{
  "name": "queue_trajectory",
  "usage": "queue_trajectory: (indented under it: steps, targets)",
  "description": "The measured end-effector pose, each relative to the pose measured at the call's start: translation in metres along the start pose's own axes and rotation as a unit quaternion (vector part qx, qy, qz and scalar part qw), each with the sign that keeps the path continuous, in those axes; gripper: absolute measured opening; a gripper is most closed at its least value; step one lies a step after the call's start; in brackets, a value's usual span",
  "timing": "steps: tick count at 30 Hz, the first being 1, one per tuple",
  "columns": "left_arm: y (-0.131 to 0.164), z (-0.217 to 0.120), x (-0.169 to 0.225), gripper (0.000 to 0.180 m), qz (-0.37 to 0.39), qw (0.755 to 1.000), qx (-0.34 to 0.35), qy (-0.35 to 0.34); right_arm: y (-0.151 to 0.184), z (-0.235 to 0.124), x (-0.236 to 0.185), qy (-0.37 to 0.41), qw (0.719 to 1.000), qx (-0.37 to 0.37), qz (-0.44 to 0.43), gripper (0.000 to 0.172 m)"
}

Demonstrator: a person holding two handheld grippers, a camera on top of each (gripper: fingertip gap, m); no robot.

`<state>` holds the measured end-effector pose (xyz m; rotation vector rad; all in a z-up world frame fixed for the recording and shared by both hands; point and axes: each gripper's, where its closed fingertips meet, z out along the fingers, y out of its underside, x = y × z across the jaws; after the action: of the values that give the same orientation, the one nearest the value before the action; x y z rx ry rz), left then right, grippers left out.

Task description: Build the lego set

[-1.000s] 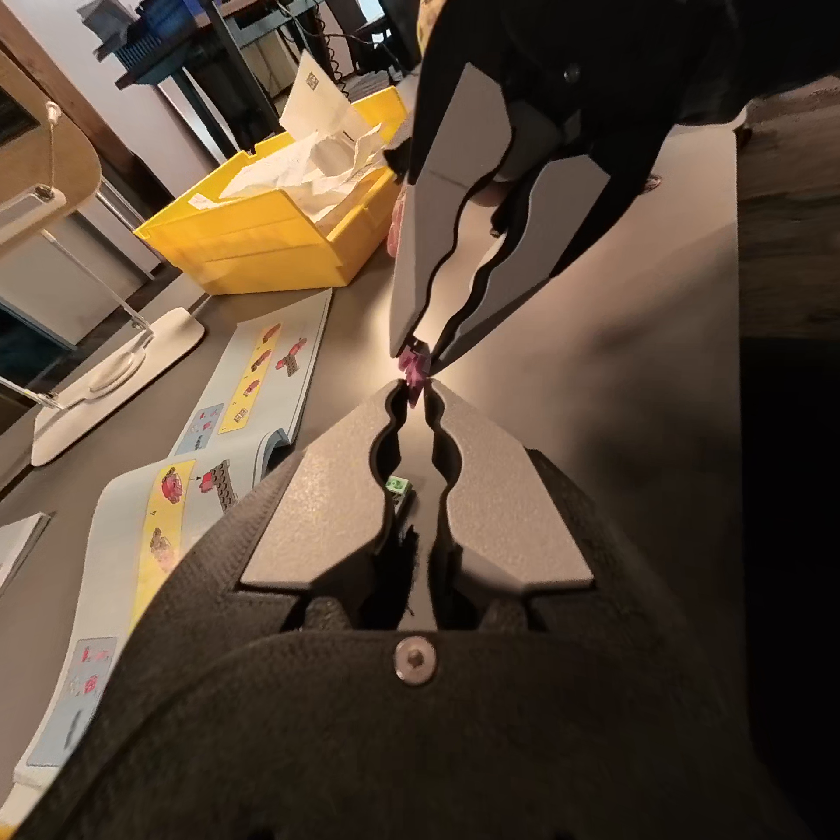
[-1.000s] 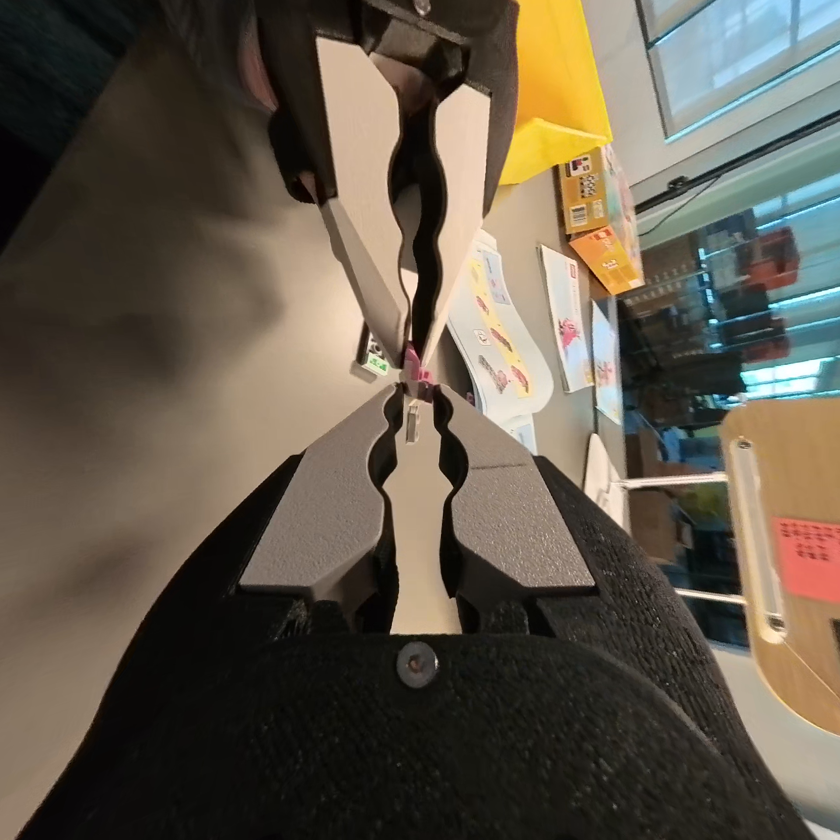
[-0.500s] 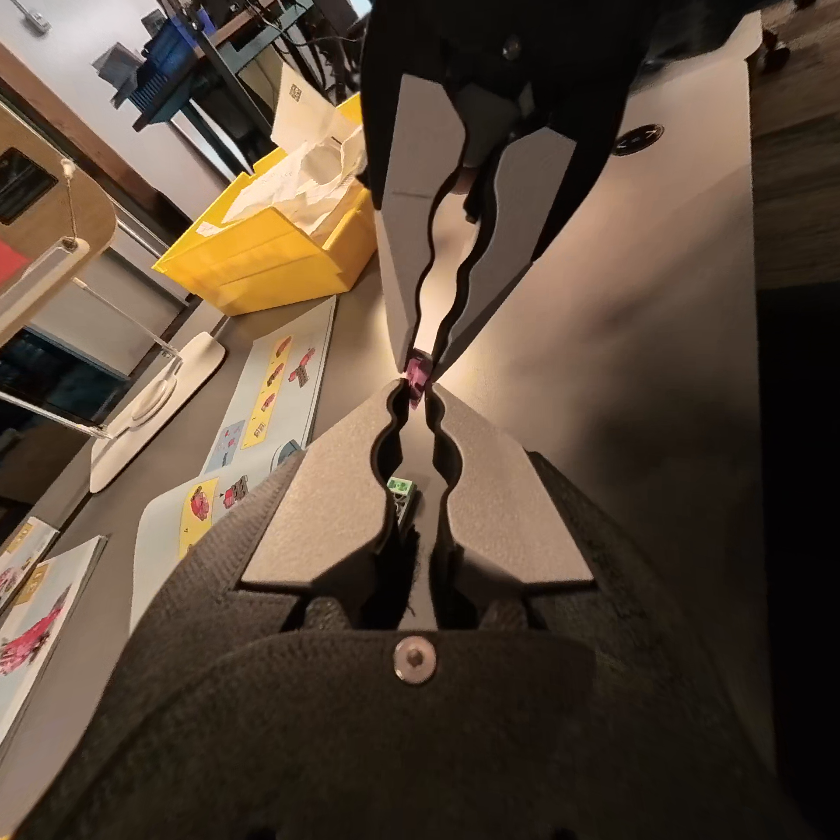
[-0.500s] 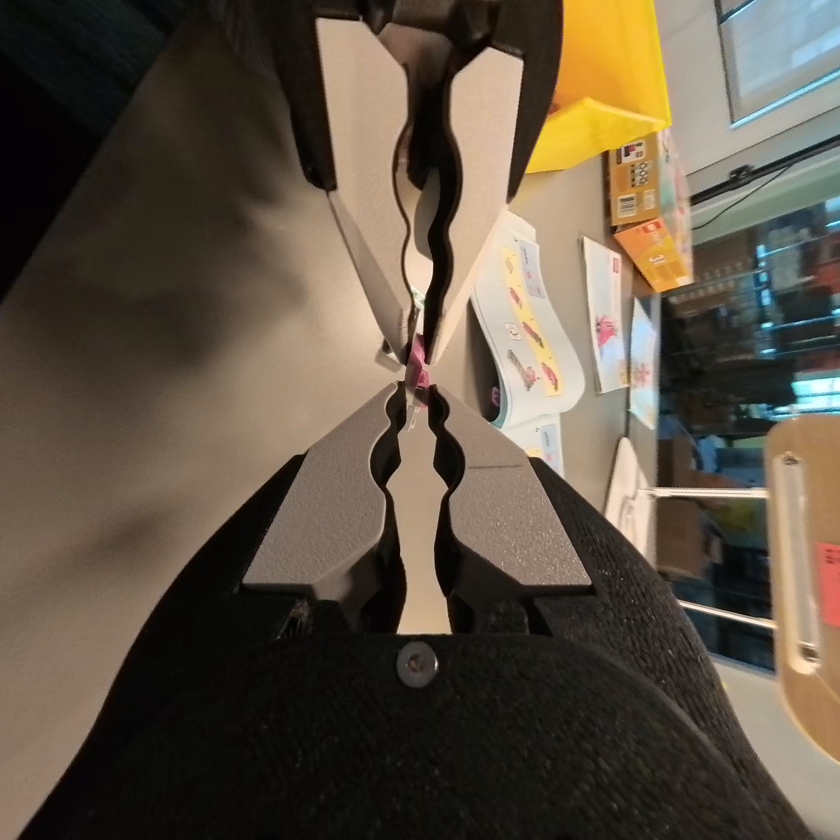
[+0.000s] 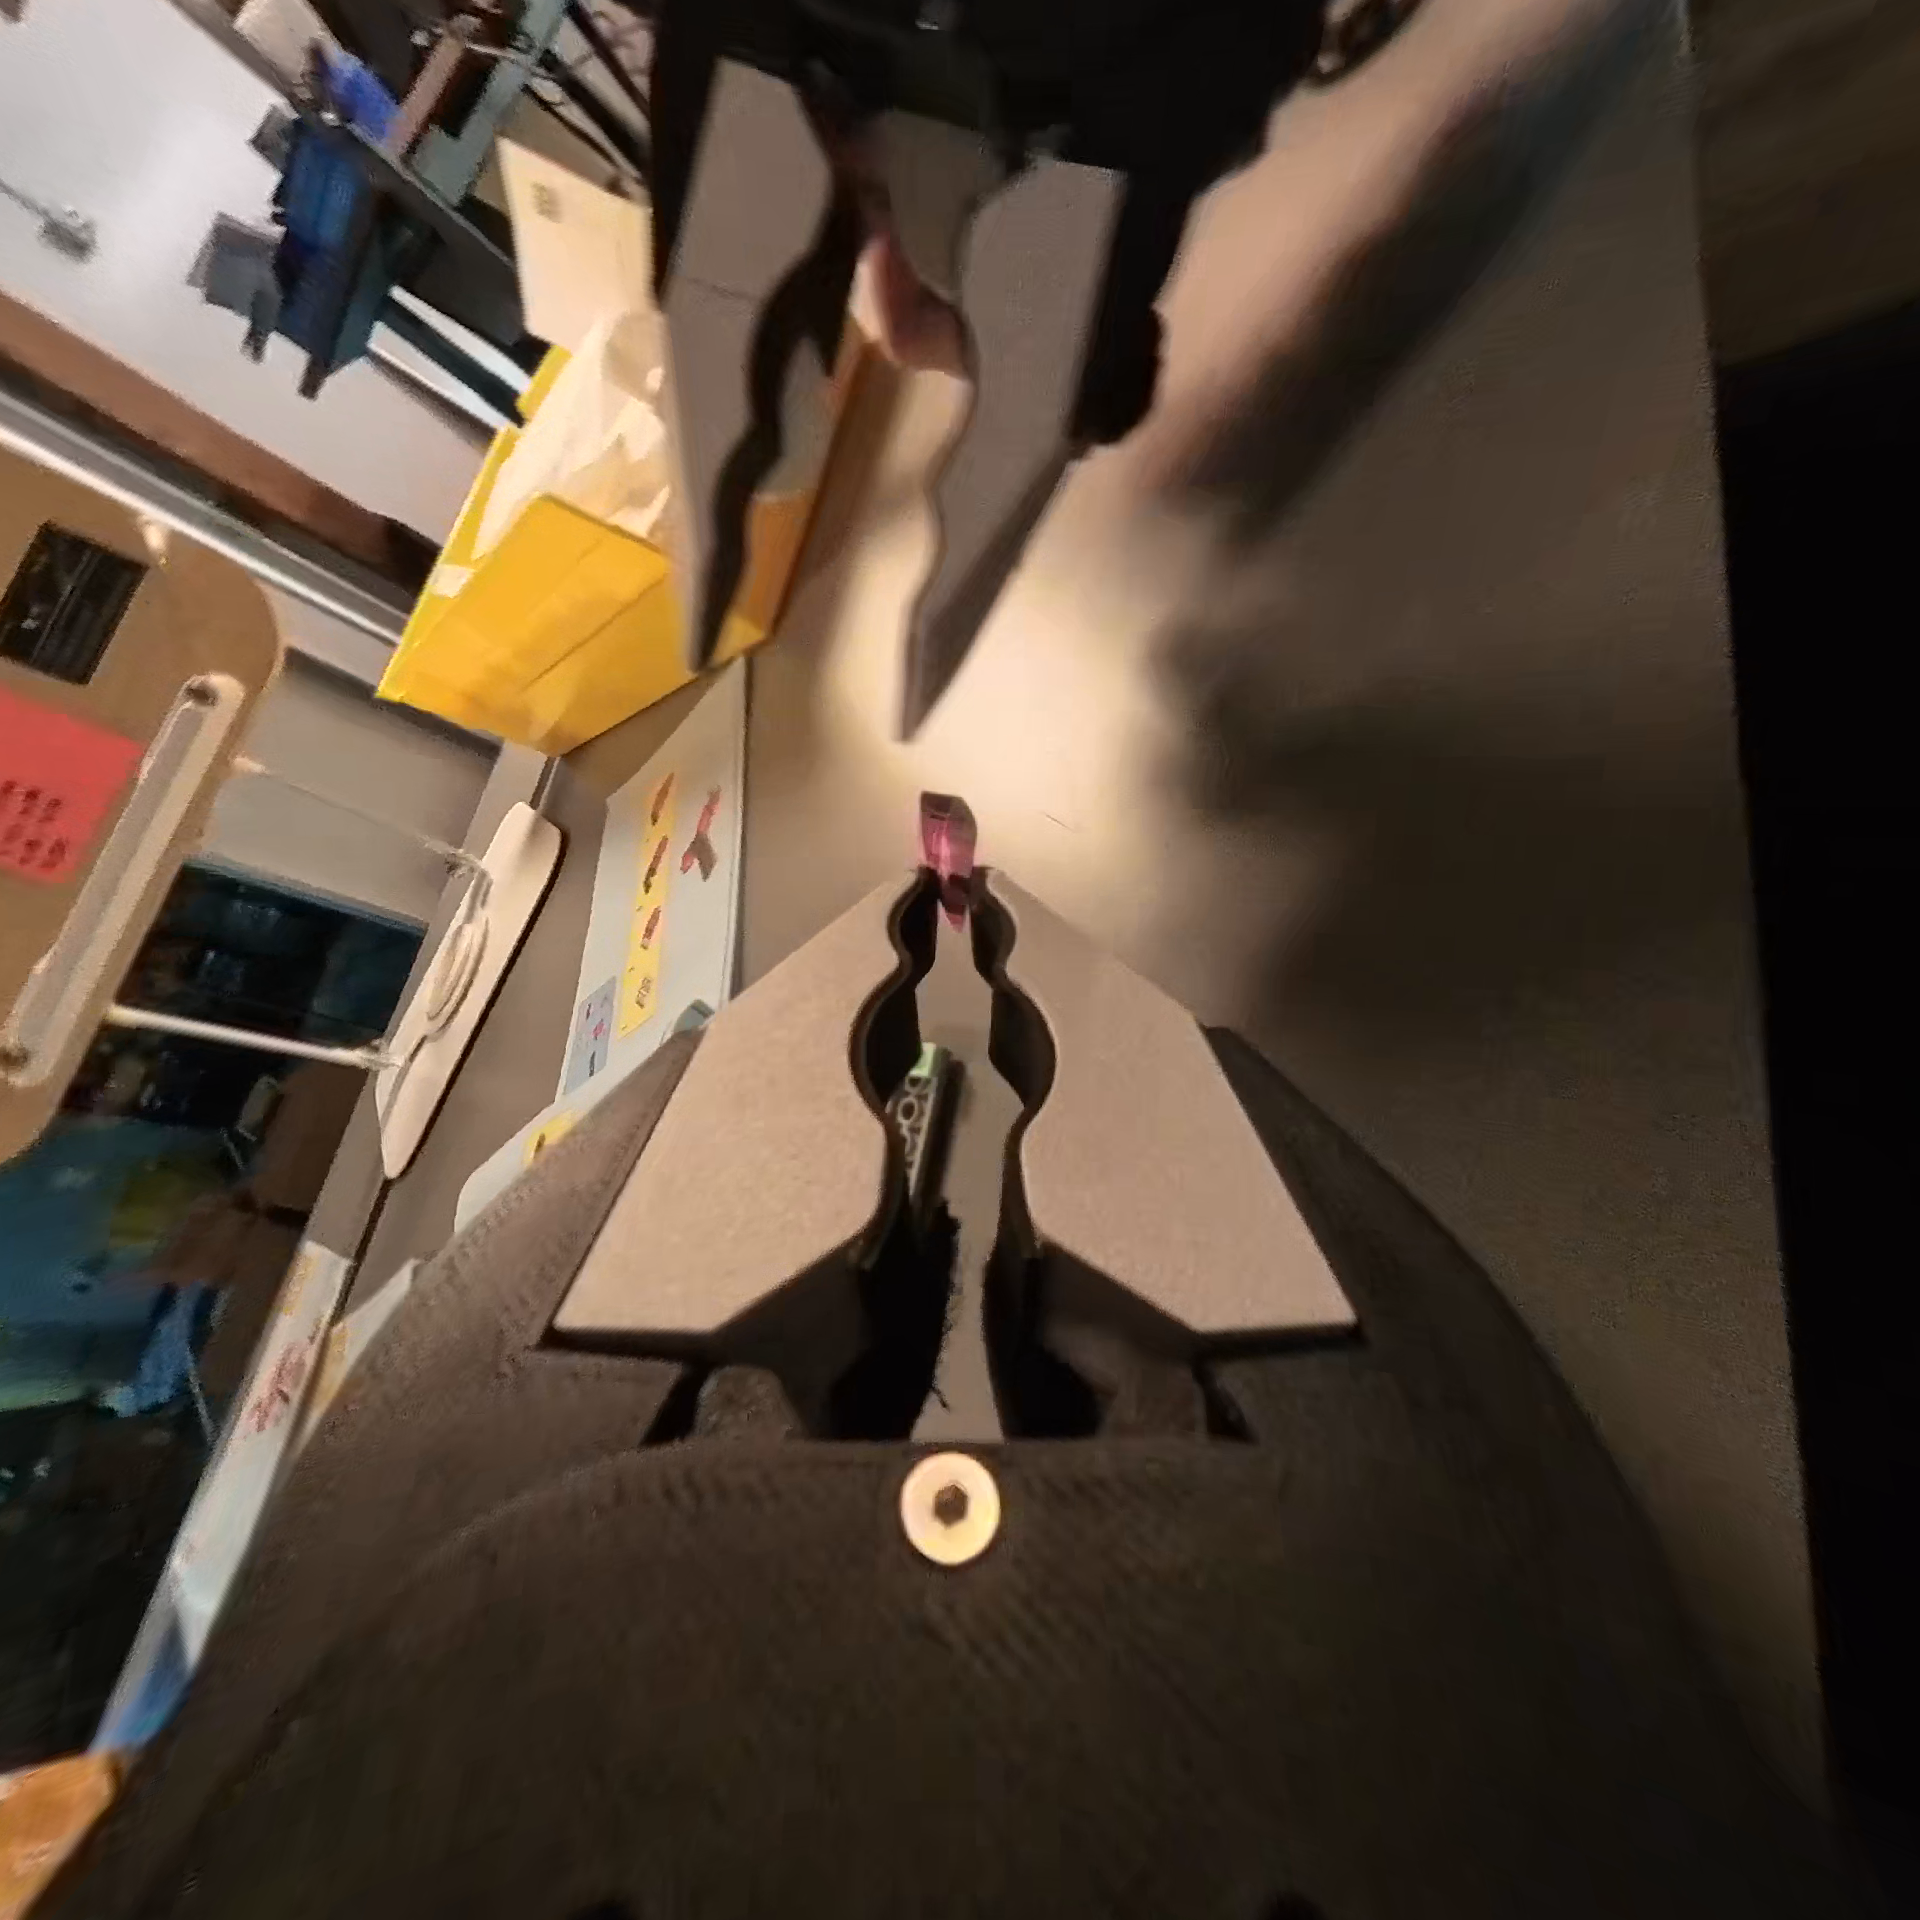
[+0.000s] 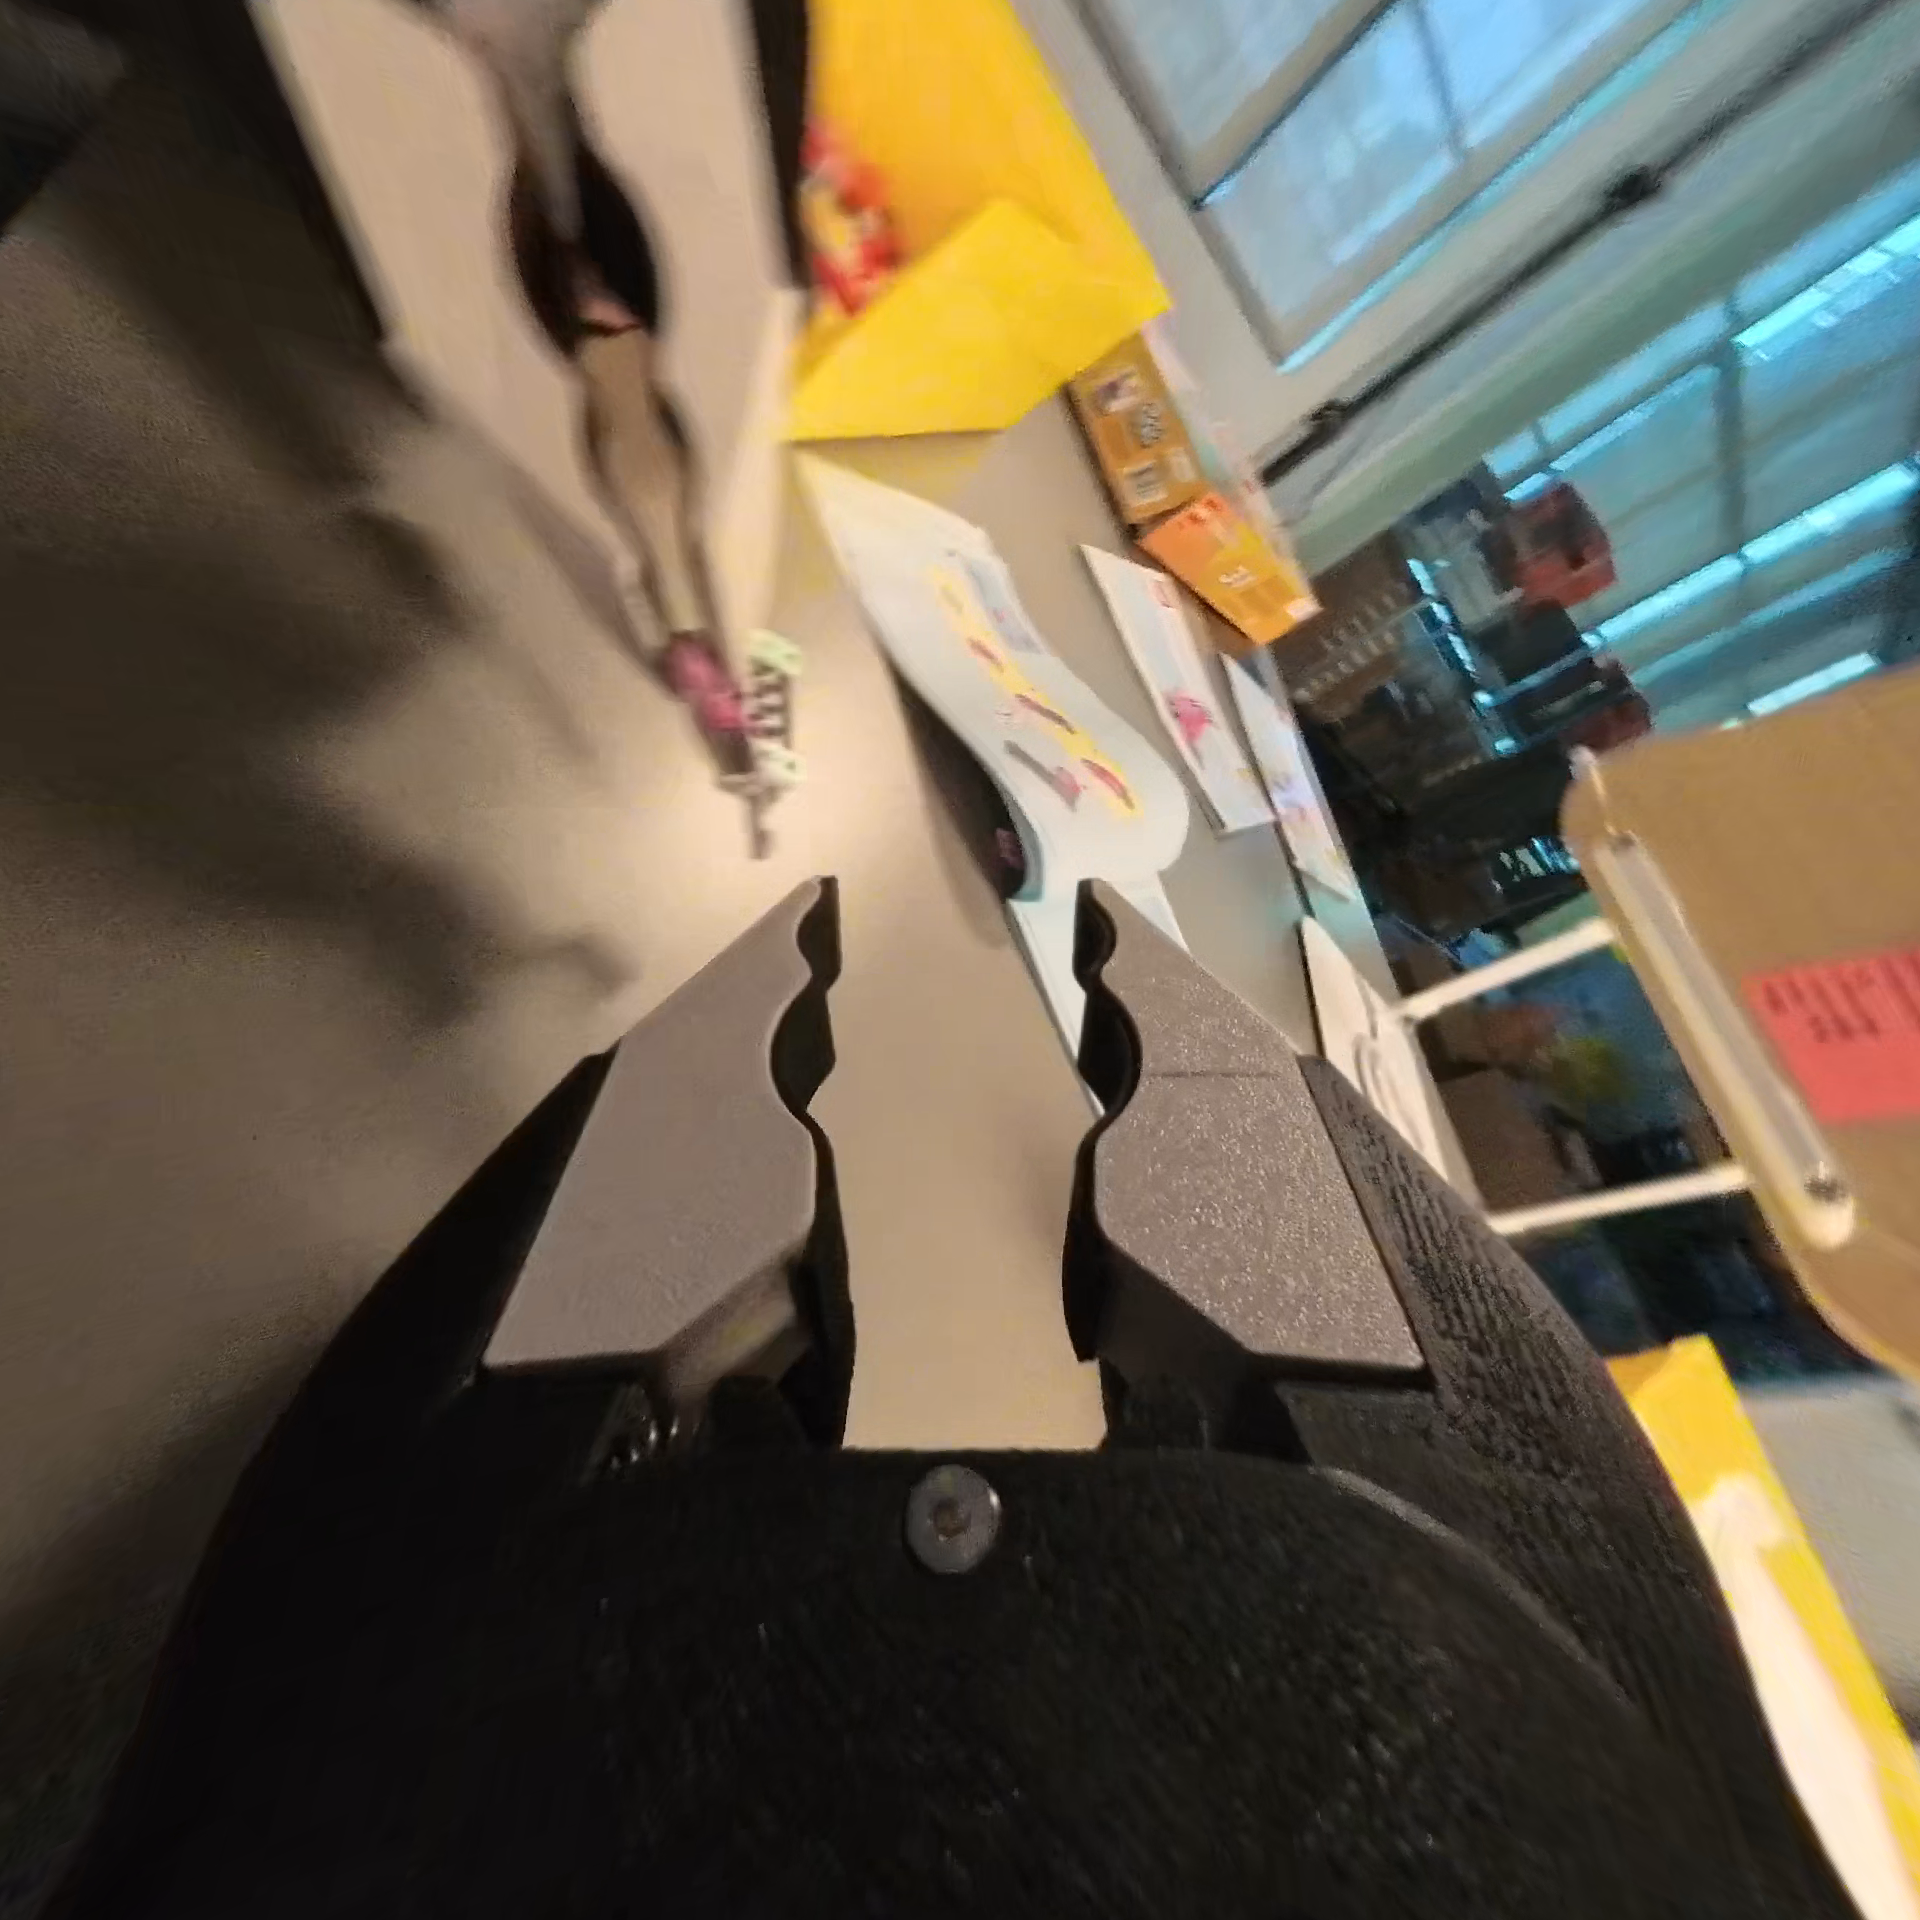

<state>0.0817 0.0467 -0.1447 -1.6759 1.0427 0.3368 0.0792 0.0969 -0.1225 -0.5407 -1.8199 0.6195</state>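
Note:
My left gripper [image 5: 951, 878] is shut on a small pink translucent piece [image 5: 948, 844] that sticks out past its fingertips, held above the grey table [image 5: 1403, 987]. My right gripper [image 6: 956, 894] is open and empty, pulled back from the piece. It shows blurred in the left wrist view [image 5: 810, 691], its jaws wide apart just beyond the piece. In the right wrist view the left gripper [image 6: 681, 649] shows blurred with the pink piece [image 6: 698, 681] at its tips. A small green and black item [image 5: 920, 1101] lies on the table under the left fingers.
A yellow bin [image 5: 540, 613] with crumpled paper stands at the table's far left. An open instruction booklet [image 6: 1039, 717] and loose leaflets [image 6: 1174, 696] lie beside it. Orange boxes [image 6: 1226, 561] sit behind. A wooden board on a white stand [image 5: 468, 977] is at the left edge. About 6 cm separates my left fingertips from my right.
Both grippers were pinching the pink piece tip to tip. My right gripper has opened, let go and drawn back. My left gripper keeps hold of the piece.

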Motion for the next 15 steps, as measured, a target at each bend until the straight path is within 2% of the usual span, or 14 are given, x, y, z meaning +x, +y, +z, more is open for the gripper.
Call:
queue_trajectory:
  steps: [3,7,10,15]
  targets:
    - [0.004,0.004,0.012,0.005,0.040,0.999,-0.016,0.024,0.012,-0.004,0.029,0.080,0.994,0.033,0.064,0.042]
    - [0.009,0.009,0.026,0.005,0.070,0.995,-0.036,0.053,0.026,-0.009,0.063,0.184,0.977,0.060,0.088,0.040]
    - [0.016,0.010,0.035,0.005,0.066,0.993,-0.053,0.083,0.032,-0.017,0.075,0.216,0.971,0.061,0.080,0.039]
    - [0.021,0.006,0.031,0.008,0.063,0.992,-0.065,0.087,0.039,-0.028,0.083,0.234,0.965,0.063,0.102,0.037]
